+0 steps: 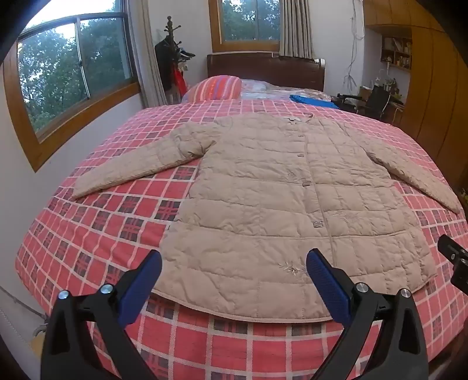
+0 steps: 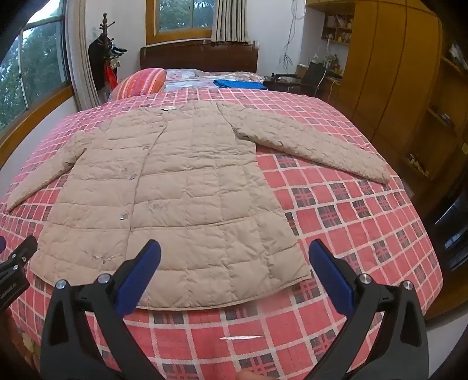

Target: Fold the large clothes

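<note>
A bed (image 1: 87,233) covered by a red-and-pink checked spread fills both views; its dark wooden headboard (image 1: 263,68) stands against the far wall beneath a window (image 1: 248,20) with a striped curtain (image 1: 295,29). A second, larger window (image 1: 73,67) lies along the left wall. A coat stand (image 1: 169,52) hung with dark clothing occupies the far left corner. A striped pillow (image 1: 216,87) and a blue cloth (image 1: 313,100) lie near the headboard. Wooden wardrobes (image 2: 389,73) and a shelf line the right side of the room.

A beige quilted jacket (image 1: 263,190) lies flat, front up, in the middle of the bed, collar toward the headboard and hem toward the cameras. Both sleeves are spread outward and angled down toward the foot of the bed. The front placket is closed, with small fasteners along it and faint embroidered motifs on the panels. The fabric shows light wrinkling.

The left gripper (image 1: 234,274) hovers above the hem with its blue-padded fingers spread wide, holding nothing. The right gripper (image 2: 234,266) hovers above the jacket's right hem corner, fingers likewise spread apart and empty. A white streak (image 2: 241,338) marks the spread near the bed's foot.
</note>
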Motion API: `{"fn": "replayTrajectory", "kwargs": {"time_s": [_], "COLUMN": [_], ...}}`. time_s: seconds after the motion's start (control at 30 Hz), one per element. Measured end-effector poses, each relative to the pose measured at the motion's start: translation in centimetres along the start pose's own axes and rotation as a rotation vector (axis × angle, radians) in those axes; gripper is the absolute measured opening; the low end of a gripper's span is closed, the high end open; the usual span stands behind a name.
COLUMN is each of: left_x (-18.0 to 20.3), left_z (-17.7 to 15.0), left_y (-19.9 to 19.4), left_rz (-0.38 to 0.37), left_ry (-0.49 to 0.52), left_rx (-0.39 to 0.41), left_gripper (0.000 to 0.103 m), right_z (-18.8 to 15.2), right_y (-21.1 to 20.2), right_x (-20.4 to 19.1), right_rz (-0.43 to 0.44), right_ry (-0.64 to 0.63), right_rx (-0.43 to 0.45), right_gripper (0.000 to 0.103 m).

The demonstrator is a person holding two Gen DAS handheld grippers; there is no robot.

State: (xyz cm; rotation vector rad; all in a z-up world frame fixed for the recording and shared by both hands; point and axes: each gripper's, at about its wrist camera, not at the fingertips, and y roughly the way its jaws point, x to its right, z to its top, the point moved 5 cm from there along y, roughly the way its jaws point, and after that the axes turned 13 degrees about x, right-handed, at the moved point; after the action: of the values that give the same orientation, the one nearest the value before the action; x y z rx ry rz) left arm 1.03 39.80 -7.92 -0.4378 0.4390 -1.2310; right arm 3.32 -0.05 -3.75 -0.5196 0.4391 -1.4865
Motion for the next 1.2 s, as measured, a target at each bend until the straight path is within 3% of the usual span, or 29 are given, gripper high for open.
{"fn": "replayTrajectory", "kwargs": {"time_s": [1.2], "left_x": [-0.4], "left_z": [-0.1], "left_y": [-0.1], "left_rz": [0.001], "left_ry": [-0.003], "left_rx": [0.011], "left_gripper": [0.099], "right_z": [0.1], "right_y": [0.1], "right_x": [-0.8], "right_rz": [0.009], "right_ry": [-0.002], "right_rx": [-0.004], "right_gripper": [0.101]}}
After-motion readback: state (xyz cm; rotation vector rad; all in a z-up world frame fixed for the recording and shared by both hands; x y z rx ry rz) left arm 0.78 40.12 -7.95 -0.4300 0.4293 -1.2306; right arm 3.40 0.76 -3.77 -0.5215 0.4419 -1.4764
